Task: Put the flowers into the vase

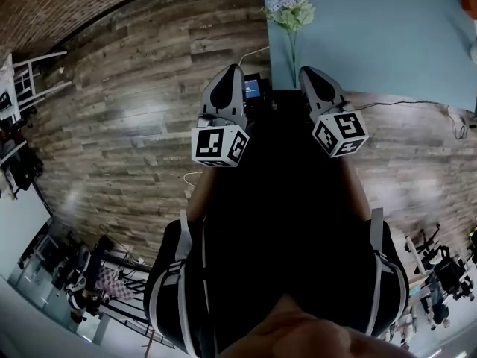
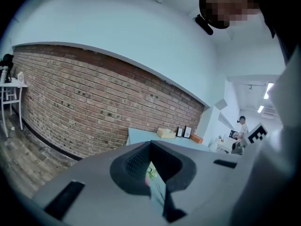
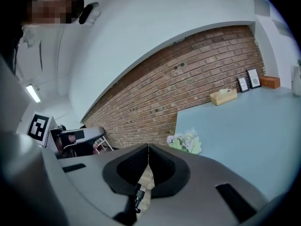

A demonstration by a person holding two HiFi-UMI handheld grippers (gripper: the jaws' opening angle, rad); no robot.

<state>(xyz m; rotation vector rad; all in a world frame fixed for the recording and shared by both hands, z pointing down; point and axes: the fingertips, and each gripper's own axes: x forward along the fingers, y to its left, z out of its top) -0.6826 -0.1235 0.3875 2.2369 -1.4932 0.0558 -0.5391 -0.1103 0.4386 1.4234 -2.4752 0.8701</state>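
Far left there's a white stool (image 1: 37, 69) against the brick wall (image 2: 94, 102), standing on the wood plank floor (image 1: 134, 125).

Next over is the left tongs (image 1: 231, 69), held out low in front of the person. They're clenched: in the left gripper view the tips meet with nothing pinched in them, and just a sliver of background shows through the gap lower down.

The flowers (image 1: 291, 10) are up ahead, pretty much between the two tongs and clear of both. It's a pale purple and white bunch with green leaves, sitting right at the left edge of the light blue worktop (image 1: 373, 36), with the stem running back along that edge toward the person. Can't really tell if the stem lies flat on it.

Then the right tongs (image 1: 307, 71), same deal: clenched tight and empty, tips together in the right gripper view, with the flowers showing just past them on the right.

Further right and way back on the worktop, by the wall, there's a tan box (image 3: 223, 96), two small picture frames (image 3: 249, 81) and an orange box (image 3: 269, 82).
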